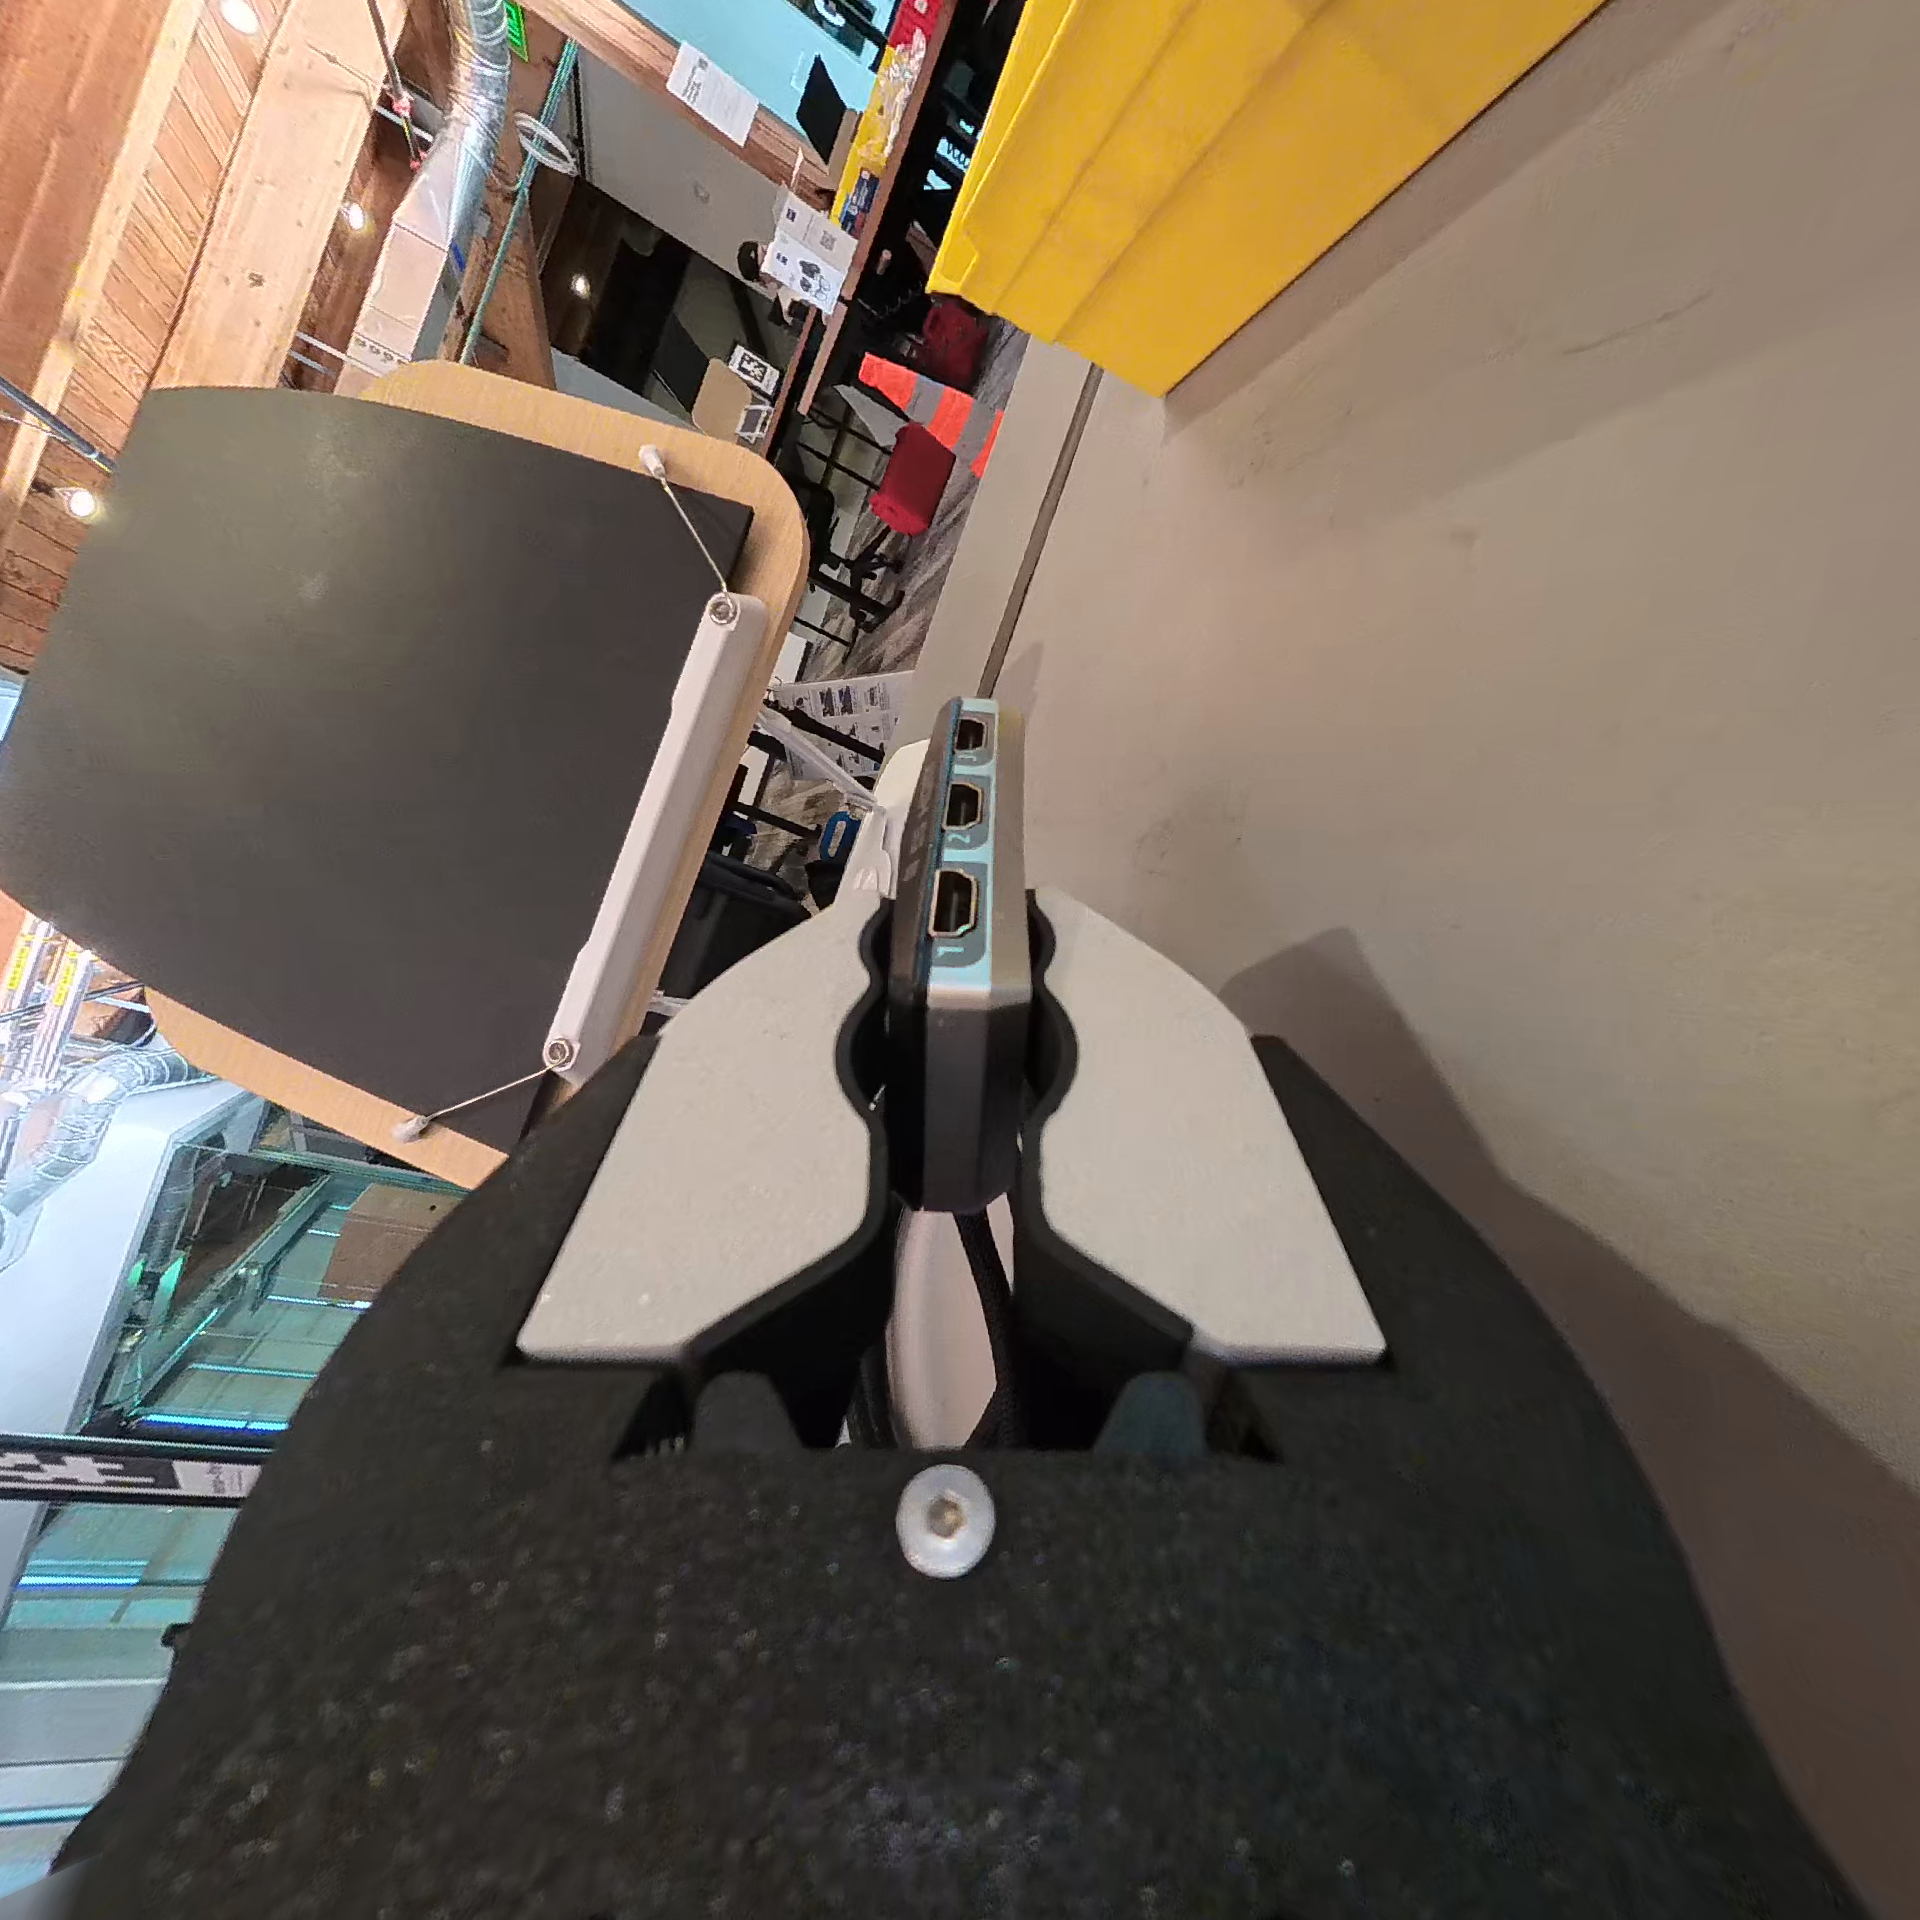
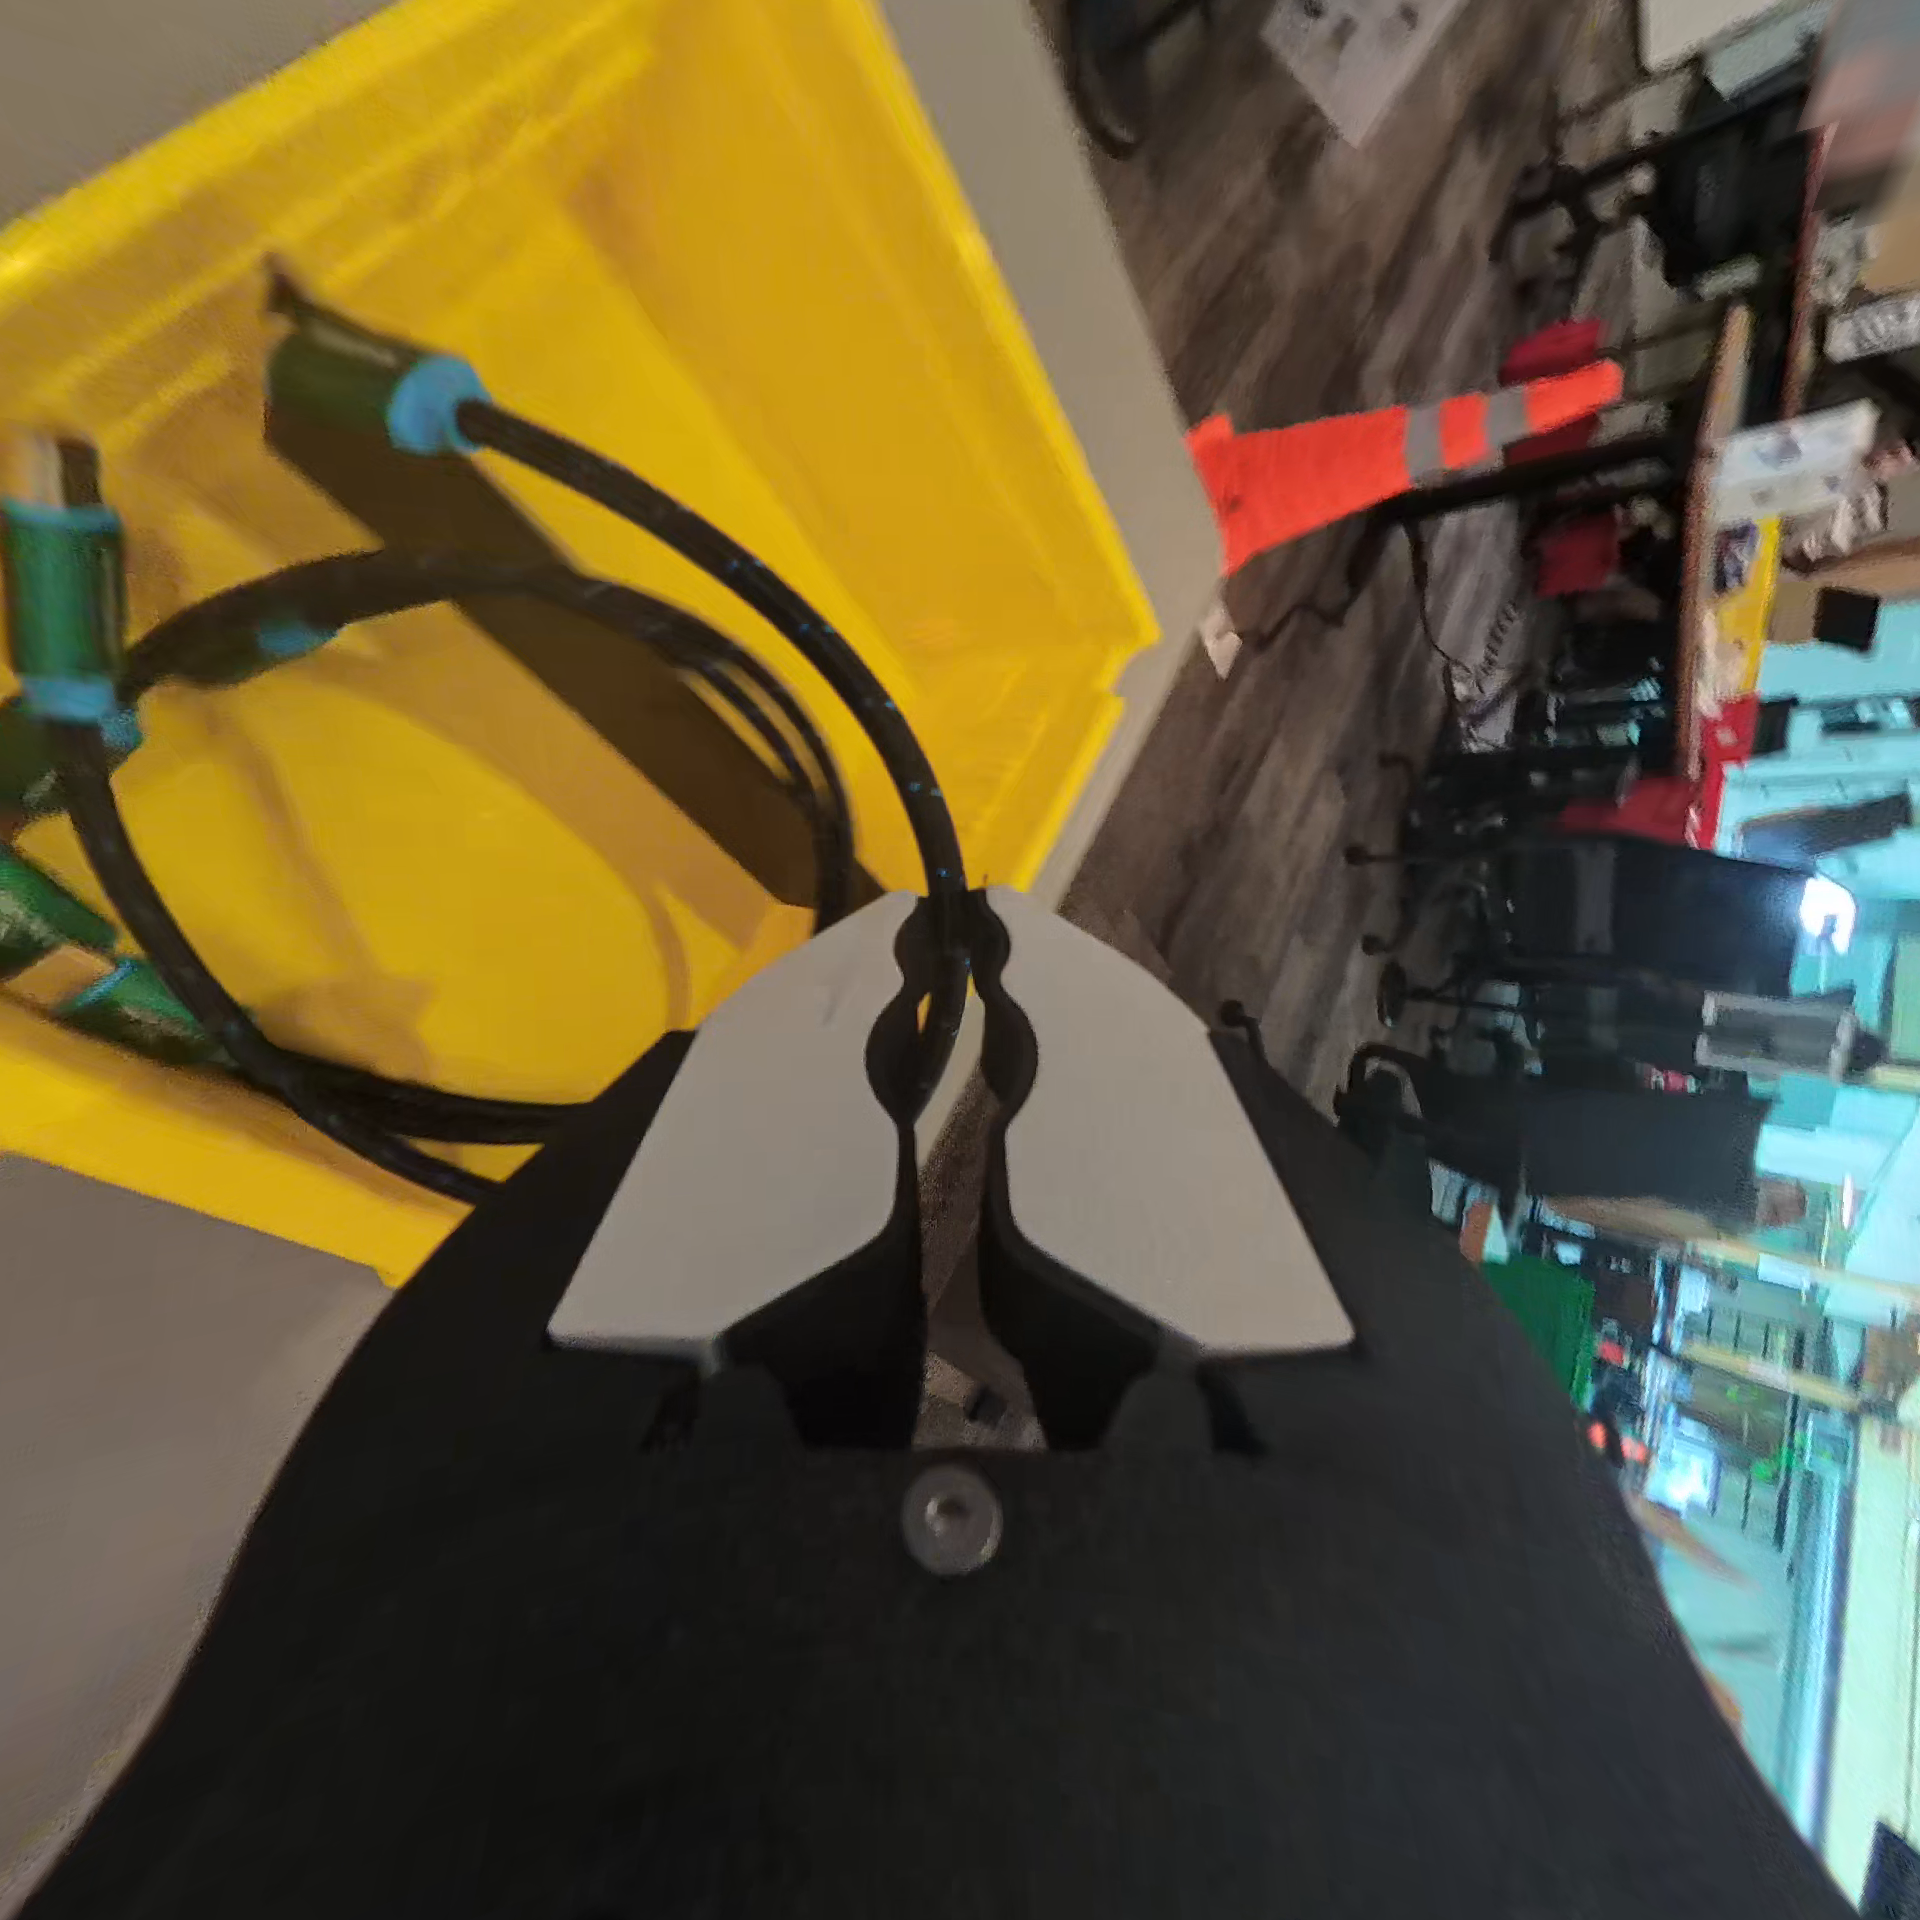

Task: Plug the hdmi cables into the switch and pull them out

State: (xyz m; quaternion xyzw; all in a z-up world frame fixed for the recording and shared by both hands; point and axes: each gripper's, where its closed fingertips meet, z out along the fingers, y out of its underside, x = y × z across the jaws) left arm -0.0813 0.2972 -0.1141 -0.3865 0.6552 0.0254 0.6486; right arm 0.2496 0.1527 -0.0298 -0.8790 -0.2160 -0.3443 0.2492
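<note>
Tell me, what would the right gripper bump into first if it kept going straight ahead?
Probably the yellow bin. The right gripper is shut on a black cable and points at the bin's corner, though depth is hard to judge and it might just miss it.

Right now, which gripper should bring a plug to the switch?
Right gripper: it pinches a black cable over the yellow bin. The left gripper is clamped on the switch, ports empty.
</note>
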